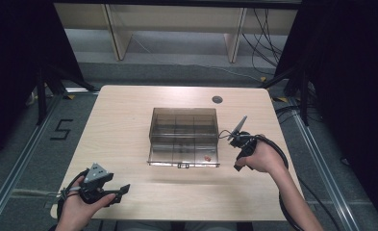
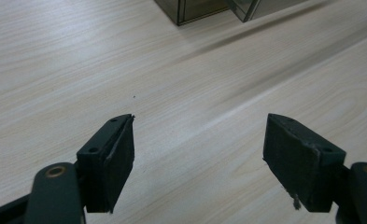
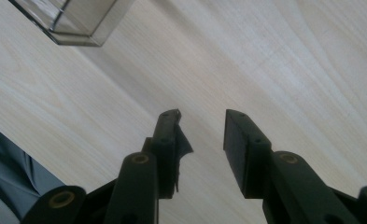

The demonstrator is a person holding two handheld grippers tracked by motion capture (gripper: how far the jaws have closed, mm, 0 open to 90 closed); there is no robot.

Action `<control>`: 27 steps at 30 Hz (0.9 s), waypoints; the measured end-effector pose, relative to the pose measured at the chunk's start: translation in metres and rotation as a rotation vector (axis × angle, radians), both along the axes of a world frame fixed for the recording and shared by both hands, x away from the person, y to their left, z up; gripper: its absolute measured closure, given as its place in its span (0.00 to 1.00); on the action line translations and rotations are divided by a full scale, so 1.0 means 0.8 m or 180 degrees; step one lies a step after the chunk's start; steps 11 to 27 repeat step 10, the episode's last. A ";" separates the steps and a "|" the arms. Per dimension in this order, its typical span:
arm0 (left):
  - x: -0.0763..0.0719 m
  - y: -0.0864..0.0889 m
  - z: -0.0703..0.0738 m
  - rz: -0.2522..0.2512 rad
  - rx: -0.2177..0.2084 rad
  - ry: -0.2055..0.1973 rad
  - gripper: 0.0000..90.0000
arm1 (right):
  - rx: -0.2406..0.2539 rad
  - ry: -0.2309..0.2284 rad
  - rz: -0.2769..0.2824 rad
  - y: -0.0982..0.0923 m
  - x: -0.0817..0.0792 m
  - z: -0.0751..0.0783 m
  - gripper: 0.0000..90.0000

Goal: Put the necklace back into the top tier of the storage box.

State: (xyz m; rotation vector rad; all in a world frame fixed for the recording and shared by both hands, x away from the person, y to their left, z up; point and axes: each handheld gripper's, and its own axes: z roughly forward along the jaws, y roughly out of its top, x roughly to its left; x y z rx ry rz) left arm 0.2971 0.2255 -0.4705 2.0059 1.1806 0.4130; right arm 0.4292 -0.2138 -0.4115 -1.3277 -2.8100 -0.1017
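A clear smoky plastic box (image 1: 184,139) with several compartments stands in the middle of the wooden table (image 1: 124,125). A small reddish piece (image 1: 207,157) lies in its front right compartment. My left gripper (image 1: 120,193) rests near the front left edge, pointing right. Its jaws stand wide open over bare wood (image 2: 200,149), and a corner of the box (image 2: 190,9) shows far ahead. My right gripper (image 1: 236,166) hovers just right of the box, pointing down at the table. Its jaws (image 3: 202,135) are open with nothing between them, and the box corner (image 3: 74,23) sits at upper left.
A round cable hole (image 1: 217,99) lies in the table behind the box. Cables (image 1: 283,159) trail from the right gripper past the table's right edge. Pale shelving legs (image 1: 119,33) stand beyond the far edge. A floor mark "5" (image 1: 61,129) lies at left.
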 end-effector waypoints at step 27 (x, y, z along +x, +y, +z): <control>0.000 -0.005 -0.004 -0.0107 0.0061 0.0015 0.28 | -0.0027 -0.0013 -0.0053 -0.013 -0.002 -0.010 0.70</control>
